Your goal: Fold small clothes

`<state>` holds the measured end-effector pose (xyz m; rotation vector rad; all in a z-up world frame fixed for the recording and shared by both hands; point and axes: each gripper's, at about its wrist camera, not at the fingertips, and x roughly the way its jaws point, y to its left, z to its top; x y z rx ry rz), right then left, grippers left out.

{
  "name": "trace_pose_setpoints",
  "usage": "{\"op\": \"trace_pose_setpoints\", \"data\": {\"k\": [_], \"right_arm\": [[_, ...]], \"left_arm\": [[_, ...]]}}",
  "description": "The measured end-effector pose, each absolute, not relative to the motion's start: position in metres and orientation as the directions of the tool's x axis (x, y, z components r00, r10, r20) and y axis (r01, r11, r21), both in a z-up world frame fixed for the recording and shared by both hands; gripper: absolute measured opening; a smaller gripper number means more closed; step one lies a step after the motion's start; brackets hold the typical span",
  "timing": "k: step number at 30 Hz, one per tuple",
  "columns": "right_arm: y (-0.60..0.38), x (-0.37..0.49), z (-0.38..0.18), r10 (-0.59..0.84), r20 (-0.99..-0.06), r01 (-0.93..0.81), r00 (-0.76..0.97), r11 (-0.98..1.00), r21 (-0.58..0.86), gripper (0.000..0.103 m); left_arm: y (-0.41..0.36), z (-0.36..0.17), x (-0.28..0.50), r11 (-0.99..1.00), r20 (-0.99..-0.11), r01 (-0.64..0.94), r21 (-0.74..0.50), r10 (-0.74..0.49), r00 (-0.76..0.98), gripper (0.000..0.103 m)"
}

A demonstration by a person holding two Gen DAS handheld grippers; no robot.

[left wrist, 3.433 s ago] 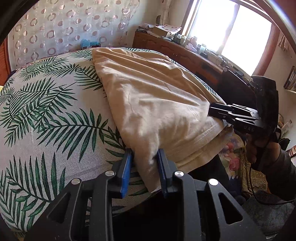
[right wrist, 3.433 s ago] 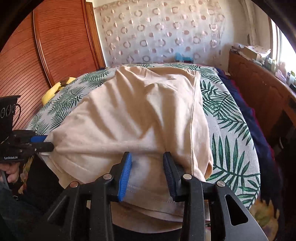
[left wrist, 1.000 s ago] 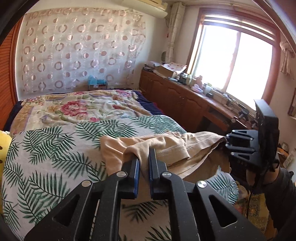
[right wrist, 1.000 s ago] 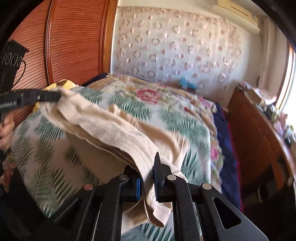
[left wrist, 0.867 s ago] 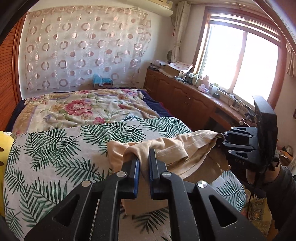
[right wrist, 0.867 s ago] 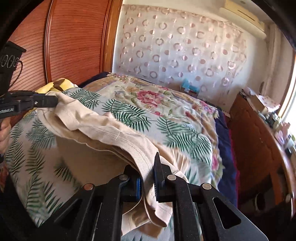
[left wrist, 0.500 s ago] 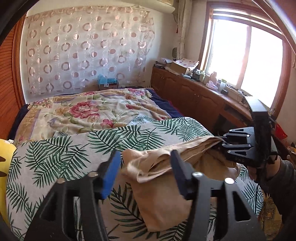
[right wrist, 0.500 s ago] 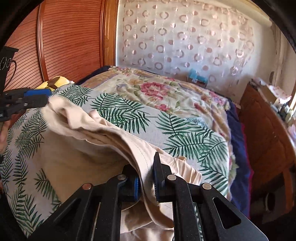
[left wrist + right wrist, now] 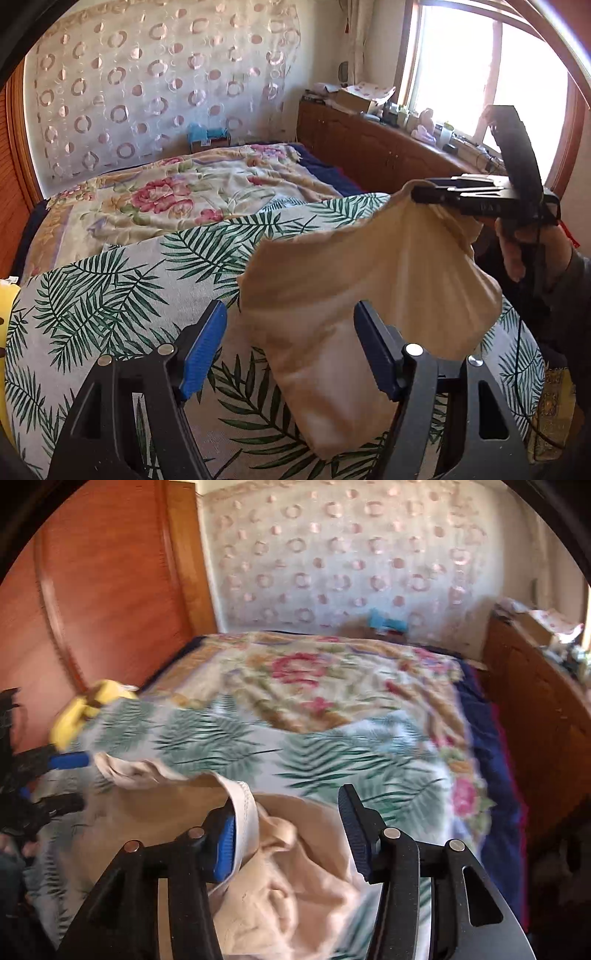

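Beige cotton garment (image 9: 369, 288) slumps on palm-leaf print bedspread (image 9: 122, 295).
Left gripper (image 9: 291, 343) and right gripper (image 9: 286, 834), jaws just opened, both stand apart around loose cloth.

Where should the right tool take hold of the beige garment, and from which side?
Pinch the stitched hem band, which stands up as a ridge against one pad of the right tool; its jaws have just been opening, with the hem loose between them. Come down from the near side, since the rest of the beige garment lies bunched on the palm-leaf sheet.
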<state>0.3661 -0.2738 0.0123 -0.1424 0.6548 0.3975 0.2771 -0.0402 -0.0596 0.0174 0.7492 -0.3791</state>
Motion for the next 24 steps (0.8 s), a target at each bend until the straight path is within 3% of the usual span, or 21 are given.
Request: {"op": "trace_pose_setpoints", "data": {"k": [3, 12, 20, 24], "right_arm": [[-0.275, 0.37, 0.013, 0.231, -0.619, -0.344, 0.751, 0.936, -0.069, 0.052], [-0.286, 0.35, 0.027, 0.242, -0.566, -0.309, 0.788, 0.951, -0.024, 0.057], [-0.282, 0.318, -0.011, 0.377, -0.642, -0.395, 0.667, 0.91, 0.124, 0.06], [-0.285, 0.311, -0.034, 0.372, -0.668, -0.369, 0.644, 0.916, 0.154, 0.063]], "left_arm": [[-0.041, -0.067, 0.284, 0.937, -0.687, 0.335, -0.097, -0.306, 0.659, 0.072], [-0.043, -0.075, 0.298, 0.942, -0.712, 0.326, -0.08, -0.283, 0.642, 0.072], [-0.035, -0.081, 0.318, 0.946, -0.732, 0.299, -0.123, -0.29, 0.616, 0.072], [-0.038, -0.086, 0.325, 0.945, -0.738, 0.299, -0.134, -0.297, 0.606, 0.072]]}}
